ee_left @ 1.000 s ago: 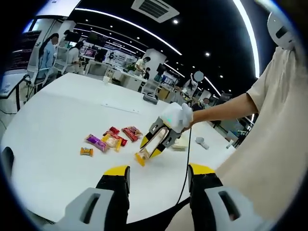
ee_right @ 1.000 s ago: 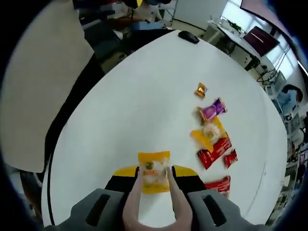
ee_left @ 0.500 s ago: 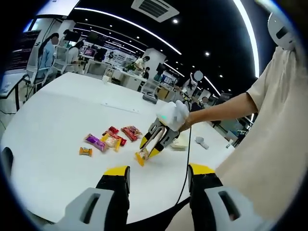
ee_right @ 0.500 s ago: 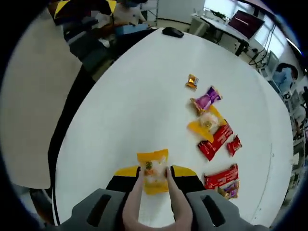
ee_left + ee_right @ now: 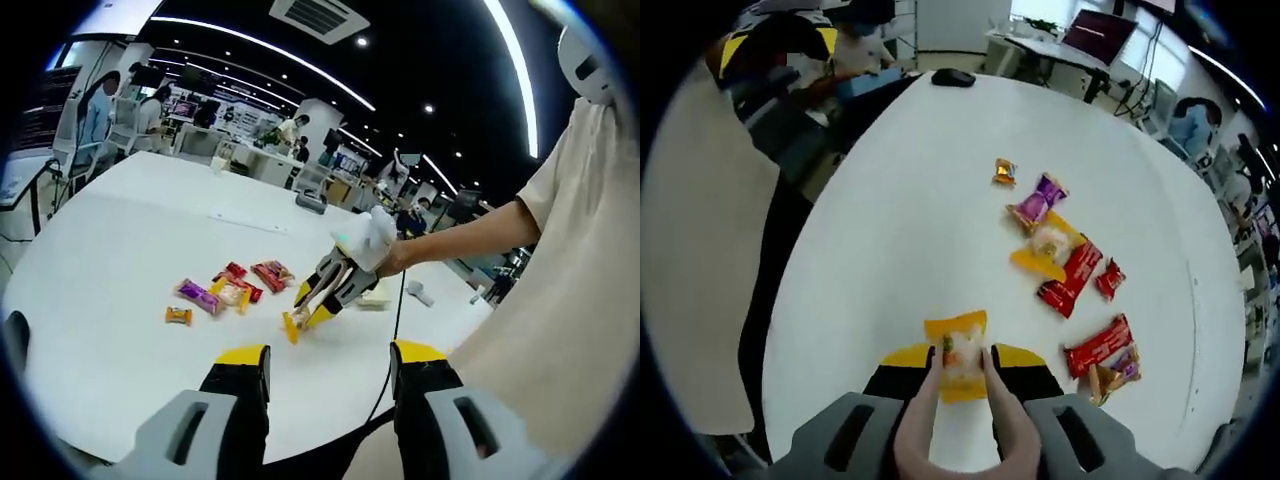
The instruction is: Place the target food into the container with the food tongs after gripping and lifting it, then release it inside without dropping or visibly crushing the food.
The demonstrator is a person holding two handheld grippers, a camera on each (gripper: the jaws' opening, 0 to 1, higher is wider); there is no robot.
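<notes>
Right tool is clenched on a pair of pinkish food tongs, and the tong tips pinch a small yellow snack packet held above the white tabletop. From the left gripper view, that same right tool hangs at the end of a person's outstretched arm, with the packet low over the tabletop. Left tool stands released, its yellow-tipped jaws apart with nothing between them. Off to the side lies a loose cluster of wrapped snacks: a small orange one, a purple one, a yellow one and several red ones. A dark computer mouse sits near the far edge.
</notes>
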